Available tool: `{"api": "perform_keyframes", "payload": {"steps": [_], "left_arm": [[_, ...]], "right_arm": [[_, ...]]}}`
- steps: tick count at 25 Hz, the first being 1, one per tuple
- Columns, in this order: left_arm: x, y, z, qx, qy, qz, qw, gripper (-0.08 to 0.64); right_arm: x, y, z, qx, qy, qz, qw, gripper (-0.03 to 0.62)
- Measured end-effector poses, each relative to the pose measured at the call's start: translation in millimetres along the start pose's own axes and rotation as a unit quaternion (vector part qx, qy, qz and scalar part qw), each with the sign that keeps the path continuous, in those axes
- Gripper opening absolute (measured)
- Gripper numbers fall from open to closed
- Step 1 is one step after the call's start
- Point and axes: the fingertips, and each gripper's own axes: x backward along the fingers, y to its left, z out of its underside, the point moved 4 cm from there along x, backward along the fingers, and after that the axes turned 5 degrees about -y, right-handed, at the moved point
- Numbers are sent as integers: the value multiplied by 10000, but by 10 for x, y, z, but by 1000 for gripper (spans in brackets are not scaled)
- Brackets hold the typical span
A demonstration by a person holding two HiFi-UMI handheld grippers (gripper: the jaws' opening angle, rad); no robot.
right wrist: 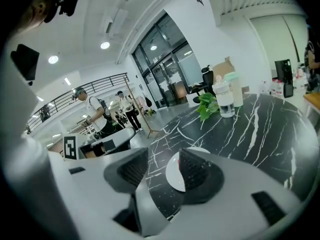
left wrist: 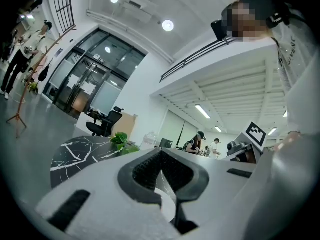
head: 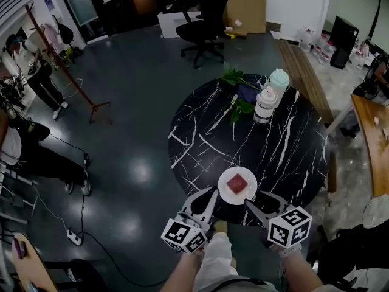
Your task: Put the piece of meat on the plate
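A red square piece of meat (head: 237,182) lies on a small white plate (head: 227,190) near the front edge of the round black marble table (head: 292,157). Both grippers hover just in front of the plate, off the table's edge. My left gripper (head: 205,198) is at the plate's left, its pads together with nothing in them (left wrist: 161,171). My right gripper (head: 258,201) is at the plate's right, open and empty (right wrist: 165,171). In the right gripper view the plate (right wrist: 172,176) shows through the gap, and one pad hides most of the meat.
A white bottle (head: 265,105), a mint-green cup (head: 279,81) and leafy greens (head: 238,78) stand at the table's far side. Beyond are an office chair (head: 203,17), a wooden bench (head: 307,75) and, at left, people and a coat stand (head: 67,72).
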Motion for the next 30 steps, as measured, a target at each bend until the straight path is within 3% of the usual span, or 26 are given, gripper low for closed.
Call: {"api": "perform_keyframes", "payload": {"steps": [3, 7, 16, 30], "left_arm": [[80, -144, -62, -76, -71, 90, 9999, 9], [210, -328, -126, -68, -126, 116, 9998, 9], [348, -716, -370, -236, -208, 235, 9992, 9], [311, -1021, -638, -578, -396, 413, 9967, 9]], "right_arm": [[155, 107, -77, 186, -174, 3, 9997, 184], [351, 229, -120, 382, -310, -14, 9988, 116], [716, 527, -277, 654, -680, -277, 9952, 41], [952, 757, -562, 1125, -1193, -516, 9851, 11]]}}
